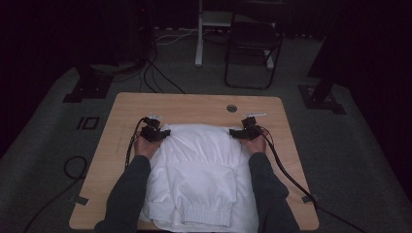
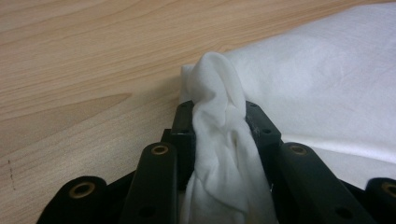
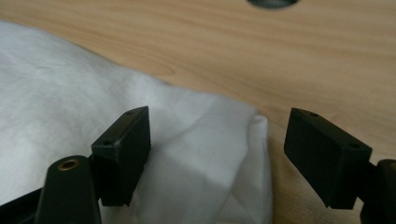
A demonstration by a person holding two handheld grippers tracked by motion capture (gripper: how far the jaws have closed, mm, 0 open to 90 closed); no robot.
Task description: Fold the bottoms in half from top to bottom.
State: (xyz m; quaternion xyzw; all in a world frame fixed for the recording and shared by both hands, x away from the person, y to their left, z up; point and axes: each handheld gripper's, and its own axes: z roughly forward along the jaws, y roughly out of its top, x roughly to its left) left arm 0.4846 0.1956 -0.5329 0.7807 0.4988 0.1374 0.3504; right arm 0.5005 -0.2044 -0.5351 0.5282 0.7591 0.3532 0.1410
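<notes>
A white garment (image 1: 199, 170) with an elastic ribbed band lies folded on the wooden table (image 1: 194, 104), the band toward the near edge. My left gripper (image 1: 154, 132) sits at the garment's far left corner, and its jaws are shut on a bunched fold of the white cloth (image 2: 219, 121). At the far right corner my right gripper (image 1: 245, 132) stands open. In the right gripper view its jaws are wide apart over the garment's corner (image 3: 224, 140), which lies flat on the table between them and is not pinched.
A round cable hole (image 1: 231, 108) is in the table near its far edge. Cables (image 1: 286, 174) trail from both grippers across the tabletop. Beyond the table stand a dark folding chair (image 1: 252, 53) and a white post (image 1: 199, 34) on grey carpet.
</notes>
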